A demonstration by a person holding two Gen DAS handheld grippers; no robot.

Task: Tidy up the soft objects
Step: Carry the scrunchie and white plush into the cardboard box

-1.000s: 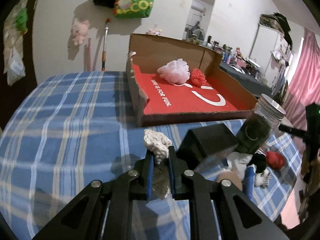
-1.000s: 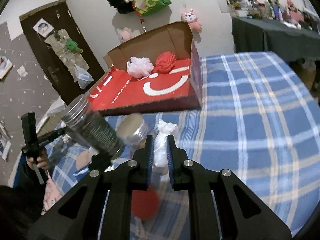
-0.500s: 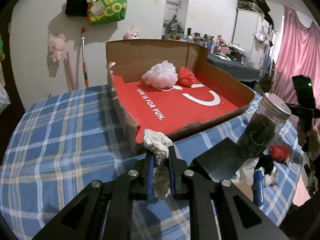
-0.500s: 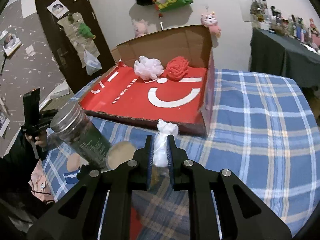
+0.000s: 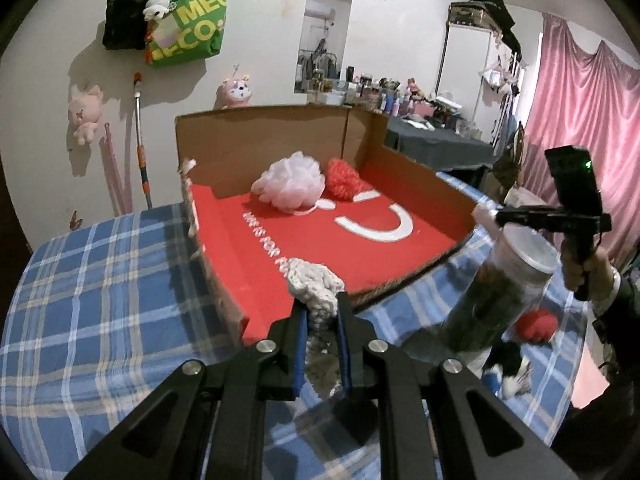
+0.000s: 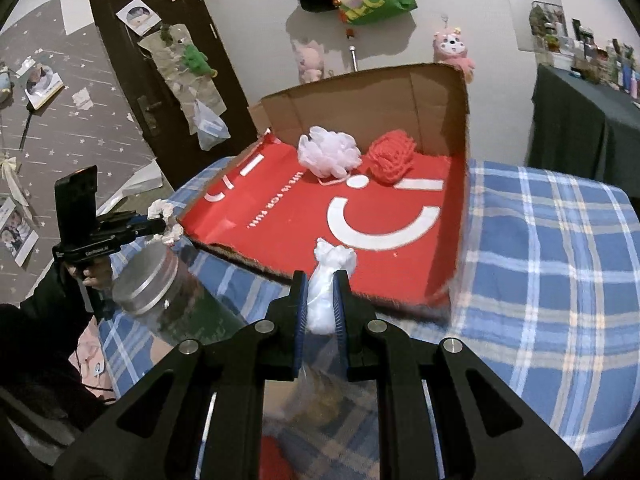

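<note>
My left gripper [image 5: 321, 305] is shut on a cream knitted piece [image 5: 314, 280], held in the air just over the near edge of the open cardboard box [image 5: 260, 136] with its red floor. My right gripper [image 6: 321, 283] is shut on a white soft bundle [image 6: 334, 258], also at the box's near edge. Inside the box, at the back, lie a pale pink bath puff [image 5: 290, 184] and a red yarn ball [image 5: 342, 178]. In the right wrist view the left gripper [image 6: 160, 225] shows at the left with the cream piece [image 6: 166, 216] in it.
A clear jar with a metal lid [image 5: 500, 296] leans near the box's front corner. A red soft item [image 5: 536, 326] and a black-and-white plush [image 5: 506, 360] lie on the blue plaid cloth [image 5: 100, 300]. A dark table [image 6: 580, 120] stands at the right.
Both grippers have risen and moved toward the box with their soft pieces still held. The box now looms larger and the pieces hang at its near edge.
</note>
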